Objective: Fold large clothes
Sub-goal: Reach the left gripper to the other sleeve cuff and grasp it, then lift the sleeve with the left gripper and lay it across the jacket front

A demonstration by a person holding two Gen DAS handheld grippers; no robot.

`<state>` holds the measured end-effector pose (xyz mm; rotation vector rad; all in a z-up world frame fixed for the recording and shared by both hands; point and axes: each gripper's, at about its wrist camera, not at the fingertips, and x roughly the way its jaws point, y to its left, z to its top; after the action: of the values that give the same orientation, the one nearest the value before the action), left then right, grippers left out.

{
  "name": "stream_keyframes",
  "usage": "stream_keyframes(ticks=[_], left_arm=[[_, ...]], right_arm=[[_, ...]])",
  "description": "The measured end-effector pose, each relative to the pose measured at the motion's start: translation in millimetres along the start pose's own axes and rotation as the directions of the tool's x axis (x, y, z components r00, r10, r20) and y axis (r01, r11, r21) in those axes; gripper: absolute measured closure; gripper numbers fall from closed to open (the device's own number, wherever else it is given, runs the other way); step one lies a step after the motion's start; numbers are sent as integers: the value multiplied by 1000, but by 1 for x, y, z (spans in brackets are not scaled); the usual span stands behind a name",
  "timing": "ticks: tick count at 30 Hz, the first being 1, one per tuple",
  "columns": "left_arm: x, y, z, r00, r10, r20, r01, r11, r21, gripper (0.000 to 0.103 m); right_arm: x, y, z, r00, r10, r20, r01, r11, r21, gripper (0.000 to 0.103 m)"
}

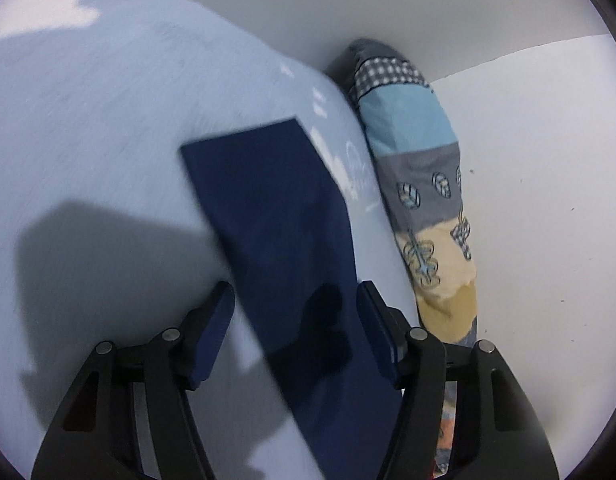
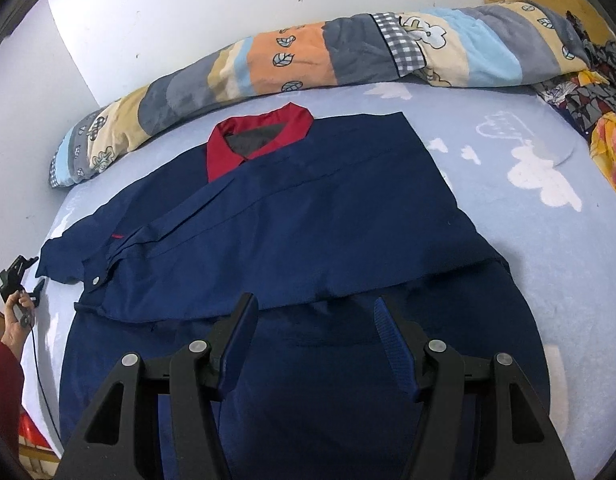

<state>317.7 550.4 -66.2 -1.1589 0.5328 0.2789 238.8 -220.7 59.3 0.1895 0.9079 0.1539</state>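
Now the navy shirt [image 2: 308,208] with its red collar [image 2: 259,136] lies on the pale blue sheet [image 2: 528,240], one side folded in; no label or writing is readable. Left gripper [image 1: 295,316] straddles the sleeve [image 1: 275,220], jaws apart, not pinching. Right gripper [image 2: 316,320] hovers open above the hem, beside the patterned quilt [image 2: 308,64].

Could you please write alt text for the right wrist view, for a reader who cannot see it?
A navy shirt with a red collar lies partly folded on a light blue bed sheet, with the open right gripper above its lower part. A patchwork quilt is bunched along the white wall behind.
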Motion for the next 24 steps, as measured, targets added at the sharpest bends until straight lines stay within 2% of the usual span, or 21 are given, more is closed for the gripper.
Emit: stream_keyframes(ticks=[5, 6, 7, 9, 13, 18, 21, 24], left_arm=[[14, -6, 9, 994, -18, 112, 13, 999, 46, 46], [15, -7, 9, 992, -22, 126, 15, 999, 53, 78], [17, -4, 10, 993, -42, 114, 37, 998, 41, 102], [15, 4, 11, 992, -49, 120, 50, 999, -5, 102], [-7, -9, 11, 987, -57, 150, 50, 997, 52, 102], [-46, -51, 8, 984, -86, 154, 61, 985, 162, 102], [-73, -86, -2, 984, -103, 149, 65, 968, 242, 102], [-89, -116, -12, 983, -133, 128, 94, 957, 274, 102]], right_arm=[[6, 9, 0, 1000, -6, 17, 6, 1000, -16, 40], [6, 10, 1, 1000, -9, 24, 9, 1000, -24, 40], [7, 11, 1, 1000, -12, 28, 13, 1000, -29, 40], [9, 10, 2, 999, -18, 29, 19, 1000, -23, 40], [7, 5, 4, 999, -13, 37, 13, 1000, 6, 40], [-3, 0, 8, 998, -9, 67, 8, 1000, 19, 40], [-9, -2, 10, 996, -9, 84, 7, 999, 33, 40], [-14, -6, 11, 995, -1, 96, -4, 999, 48, 40]])
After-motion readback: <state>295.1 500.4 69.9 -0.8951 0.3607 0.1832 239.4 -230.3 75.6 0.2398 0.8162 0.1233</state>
